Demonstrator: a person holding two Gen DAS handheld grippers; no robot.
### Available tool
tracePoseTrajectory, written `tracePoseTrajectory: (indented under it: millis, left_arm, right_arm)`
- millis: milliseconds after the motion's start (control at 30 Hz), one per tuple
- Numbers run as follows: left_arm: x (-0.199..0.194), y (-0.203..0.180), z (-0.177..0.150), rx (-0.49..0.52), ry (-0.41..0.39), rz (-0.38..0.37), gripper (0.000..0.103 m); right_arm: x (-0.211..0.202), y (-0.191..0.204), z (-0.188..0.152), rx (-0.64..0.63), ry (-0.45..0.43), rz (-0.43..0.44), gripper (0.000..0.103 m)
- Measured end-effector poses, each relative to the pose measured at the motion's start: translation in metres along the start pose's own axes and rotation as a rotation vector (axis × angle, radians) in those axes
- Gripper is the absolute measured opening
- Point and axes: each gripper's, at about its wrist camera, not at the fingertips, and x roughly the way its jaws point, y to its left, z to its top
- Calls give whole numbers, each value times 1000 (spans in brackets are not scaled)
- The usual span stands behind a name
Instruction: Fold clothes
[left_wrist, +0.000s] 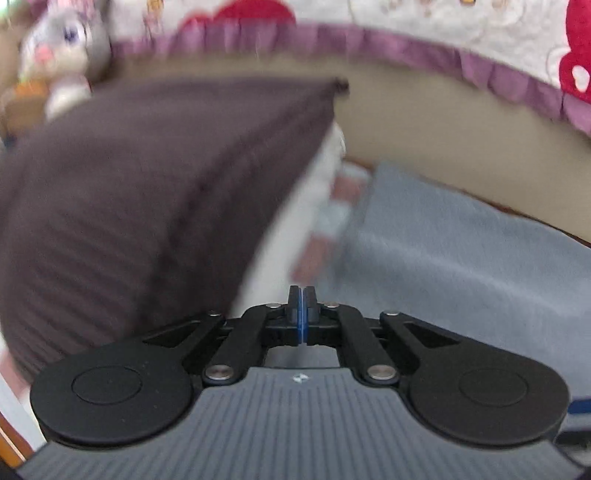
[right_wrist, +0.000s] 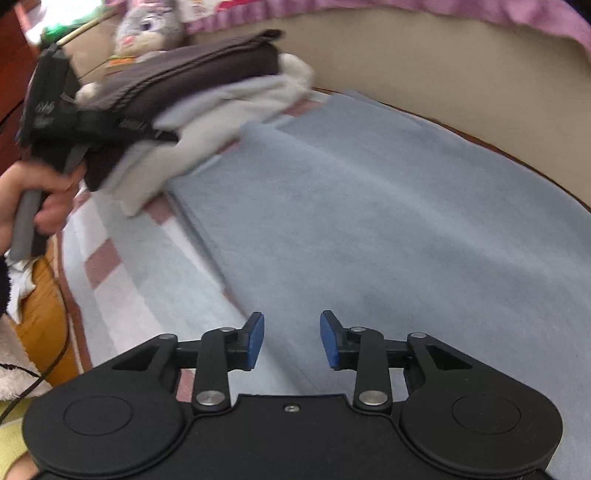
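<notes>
Lying flat across the bed (right_wrist: 122, 295), a grey-blue garment (right_wrist: 369, 206) fills most of the right wrist view, its left edge showing a stack of folded layers. The right gripper (right_wrist: 291, 339) hangs above it with its blue pads parted and nothing between them; bare grey-blue fabric shows through the gap. The bed is covered in a sheet with white, pale blue and dusty pink checks.

To the upper left, a pile of folded clothes sits on the bed: a dark brown folded garment (right_wrist: 192, 74) on top and a pale grey garment (right_wrist: 221, 107) under it, its corner spilling toward the grey-blue one. The left gripper (right_wrist: 74, 122) appears blurred at the near edge of this pile, held by a hand (right_wrist: 33, 199) around its grey handle; whether it touches the pile cannot be told from here.

In the left wrist view, the left gripper (left_wrist: 302, 310) has its blue pads pressed together with nothing visible between them. The dark brown folded garment (left_wrist: 147, 192) looms to the left, the grey-blue garment (left_wrist: 461, 251) lies to the right, and a strip of checked sheet runs between them. A grey plush rabbit (left_wrist: 62, 48) sits behind the pile, below a purple-frilled cover (left_wrist: 406, 44).
</notes>
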Motion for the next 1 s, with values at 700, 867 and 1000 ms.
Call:
tracePoseTrajectory:
  millis: [700,867,1000]
  left_arm:
    - [31,-27,-10,131,170,221,27]
    - [25,-23,30,-49,100,37,32]
    - [21,-16,-2,54,-7,15,33]
  right_arm:
    - [-23,-138,-5,107,-31,-256,51]
    - [6,-113,107,-163,-46,-181,51]
    - [40,-53,183,-628,123,-152,51]
